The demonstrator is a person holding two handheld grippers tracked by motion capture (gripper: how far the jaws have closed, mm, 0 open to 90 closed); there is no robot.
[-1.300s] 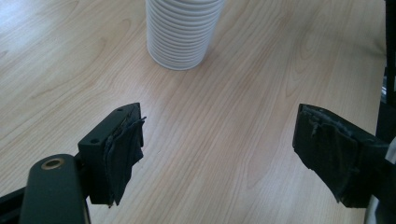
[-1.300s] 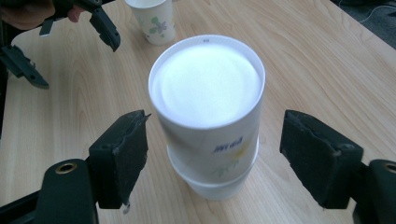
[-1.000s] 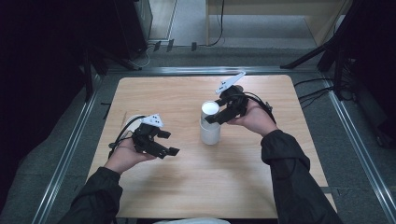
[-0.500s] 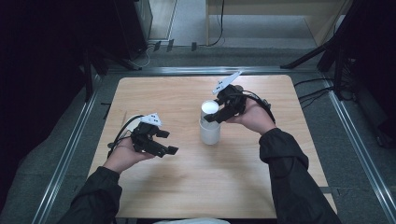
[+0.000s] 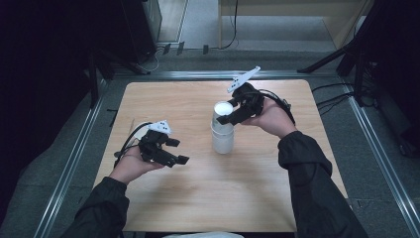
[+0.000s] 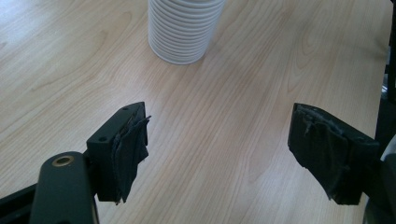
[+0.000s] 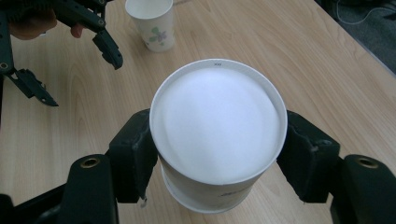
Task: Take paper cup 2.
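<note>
Right gripper (image 5: pixel 229 113) clamped on top cup (image 7: pixel 218 135) of upside-down cup stack (image 5: pixel 222 133) at table (image 5: pixel 257 188) centre, jaws having just been closing. Stack axis vertical, so straight up to separate. Left gripper (image 5: pixel 179 151) apart, empty, stack ahead, farther off.

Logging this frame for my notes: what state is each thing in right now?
Cup stack: upside down on the table, bases up.
Top cup: gripped on both sides by the right gripper, whose jaws have just been closing.
Left gripper: open, nothing between its jaws.
Single cup: upright, mouth up.
</note>
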